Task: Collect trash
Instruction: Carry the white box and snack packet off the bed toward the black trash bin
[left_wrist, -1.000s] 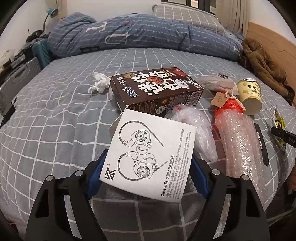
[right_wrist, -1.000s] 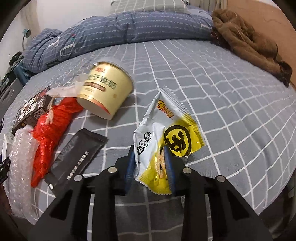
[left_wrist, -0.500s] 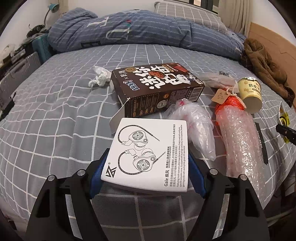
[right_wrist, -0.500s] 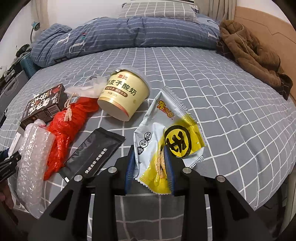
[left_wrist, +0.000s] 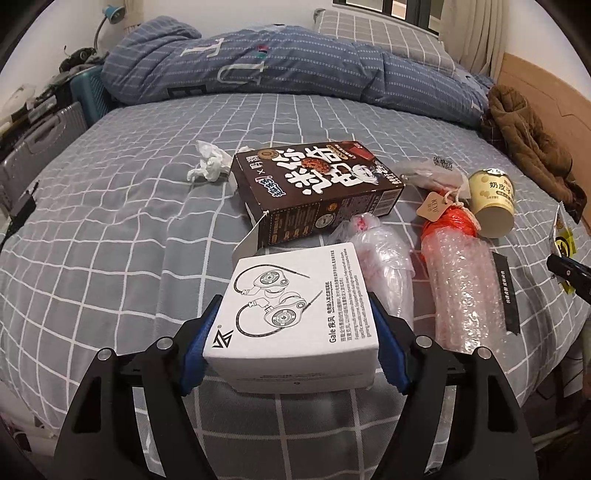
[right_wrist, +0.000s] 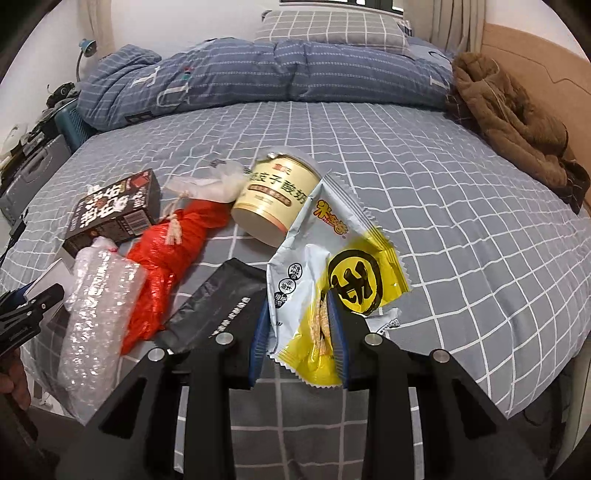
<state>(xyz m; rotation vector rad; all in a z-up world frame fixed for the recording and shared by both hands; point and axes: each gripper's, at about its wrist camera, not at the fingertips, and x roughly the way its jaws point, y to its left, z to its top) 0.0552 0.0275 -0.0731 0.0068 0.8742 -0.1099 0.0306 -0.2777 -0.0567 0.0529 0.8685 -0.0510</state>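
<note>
Wide grey checked bed (left_wrist: 110, 229), soft and lightly creased, bare across its left half and far right, near edge dropping off just under both grippers. Rolled blue quilt (left_wrist: 280, 70) along the far edge, brown coat (right_wrist: 517, 122) heaped at the right by the wooden headboard. Trash strewn in a band along the near middle: brown carton (left_wrist: 317, 192) lying flat, one end flap open; long bubble-wrap roll (left_wrist: 465, 291), knobbly and clear, over a crinkled red bag (right_wrist: 166, 254); cream paper cup (right_wrist: 277, 199) on its side; clear plastic bag (left_wrist: 384, 258); flat black sachet (right_wrist: 218, 302); crumpled white tissue (left_wrist: 208, 166) apart at the left. Left gripper (left_wrist: 291, 347) closing on a white box (left_wrist: 295, 310), stiff card with an earphone drawing, blue pads against both sides, box lifted above the sheet. Right gripper (right_wrist: 297, 339) clamped on a glossy yellow-and-silver wrapper (right_wrist: 332, 273), torn and crumpled, raised off the bed.
</note>
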